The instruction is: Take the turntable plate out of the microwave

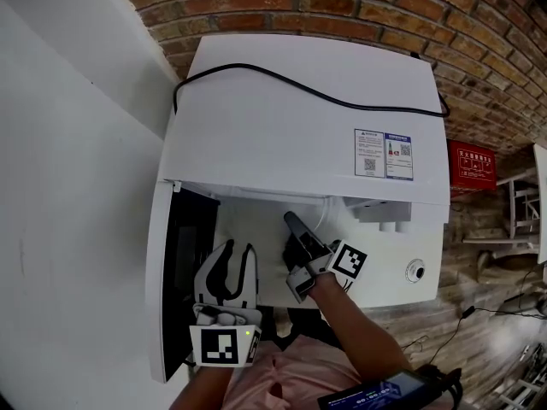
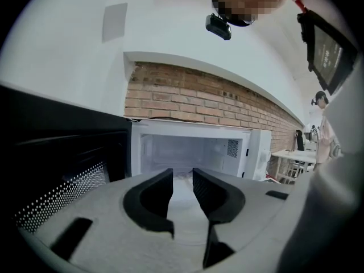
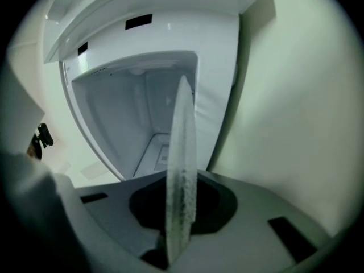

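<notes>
Pinches the turntable plate (image 3: 182,129) edge-on between the closed-in jaws of the right gripper (image 3: 181,189), far rim reaching ahead of them toward the open microwave (image 3: 125,112), holds the left gripper (image 2: 182,172) parted on nothing, so seemingly lacks only pulling clear and setting down.

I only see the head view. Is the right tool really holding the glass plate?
Observer: Yes. The right gripper view shows the turntable plate edge-on, pinched between the jaws of the right tool.
Operator: Is the left tool holding anything?
Observer: No. In the left gripper view the left tool is open with nothing between its jaws, and it faces the open microwave.
</notes>
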Motion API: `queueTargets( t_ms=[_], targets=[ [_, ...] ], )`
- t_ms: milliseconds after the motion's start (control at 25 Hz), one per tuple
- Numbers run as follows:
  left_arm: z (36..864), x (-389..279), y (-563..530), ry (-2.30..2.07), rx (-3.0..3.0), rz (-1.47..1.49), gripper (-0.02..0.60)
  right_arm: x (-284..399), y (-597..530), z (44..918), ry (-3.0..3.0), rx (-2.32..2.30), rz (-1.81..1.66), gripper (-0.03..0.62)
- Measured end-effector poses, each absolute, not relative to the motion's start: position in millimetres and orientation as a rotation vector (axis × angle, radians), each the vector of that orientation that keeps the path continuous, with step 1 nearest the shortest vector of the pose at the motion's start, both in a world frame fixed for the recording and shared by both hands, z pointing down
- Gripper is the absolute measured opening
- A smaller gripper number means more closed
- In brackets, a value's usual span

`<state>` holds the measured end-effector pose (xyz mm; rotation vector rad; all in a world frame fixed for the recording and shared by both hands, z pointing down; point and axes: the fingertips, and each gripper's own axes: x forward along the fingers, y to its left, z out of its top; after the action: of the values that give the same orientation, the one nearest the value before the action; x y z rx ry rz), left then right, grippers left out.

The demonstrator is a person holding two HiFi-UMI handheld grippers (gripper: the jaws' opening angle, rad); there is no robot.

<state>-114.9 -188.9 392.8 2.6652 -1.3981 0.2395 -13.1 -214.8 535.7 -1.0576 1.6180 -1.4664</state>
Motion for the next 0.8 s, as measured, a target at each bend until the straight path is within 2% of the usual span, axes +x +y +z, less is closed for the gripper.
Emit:
queueTargets(
  t_ms=[800],
  targets=[
    [378.1,-97.6,-133.0,-1.379,2.721,0.18,0.115,-9.9,-118.6,537.3,1.73,-1.011,-1.509,0.029]
  ],
)
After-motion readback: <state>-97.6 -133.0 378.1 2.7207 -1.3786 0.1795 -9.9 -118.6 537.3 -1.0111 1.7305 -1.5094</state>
